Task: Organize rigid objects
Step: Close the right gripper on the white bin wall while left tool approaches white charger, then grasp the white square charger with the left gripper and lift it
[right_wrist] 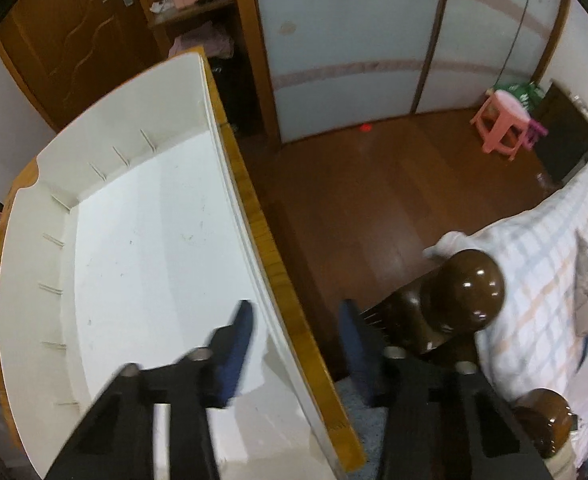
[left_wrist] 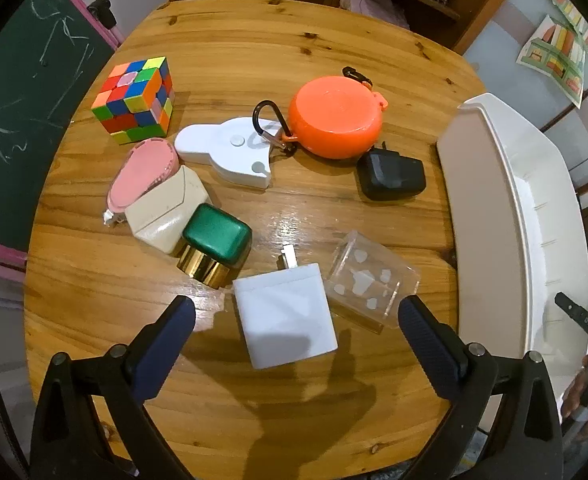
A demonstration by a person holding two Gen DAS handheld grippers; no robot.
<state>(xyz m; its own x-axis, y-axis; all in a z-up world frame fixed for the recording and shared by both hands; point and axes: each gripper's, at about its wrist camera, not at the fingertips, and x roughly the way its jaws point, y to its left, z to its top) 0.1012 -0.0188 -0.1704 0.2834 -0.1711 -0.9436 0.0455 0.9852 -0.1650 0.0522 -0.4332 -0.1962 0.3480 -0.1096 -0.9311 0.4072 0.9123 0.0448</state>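
Desk (left_wrist: 222,32) of round pine carries the loose rigid objects; a white bin (left_wrist: 509,200) stands at its right edge, with nothing visible inside in the right wrist view. Left claw (left_wrist: 295,320) hangs wide open, holding nothing, its fingers straddling the white charger (left_wrist: 286,316), which lies flat just below a clear plastic box (left_wrist: 369,280) and near a green-capped bottle (left_wrist: 214,244). Farther off lie a black adapter (left_wrist: 391,178), an orange round case (left_wrist: 335,118), a white dispenser (left_wrist: 230,152), a beige box (left_wrist: 166,212), a pink brush (left_wrist: 142,172) and a colour cube (left_wrist: 136,100). Right claw (right_wrist: 297,340) is narrowed but not fully shut, with the bin's right wall (right_wrist: 278,344) and the desk edge between its fingers; whether the pads already press on the wall cannot be told through the blur.

Likely hazards: the left finger nearest the clear box may nudge it, or clamp it together with the charger, because the two lie almost touching. A shallow bite on the charger's smooth faces could let it slip. A loose hold on the thin wall could tip or drag the bin off the desk edge.
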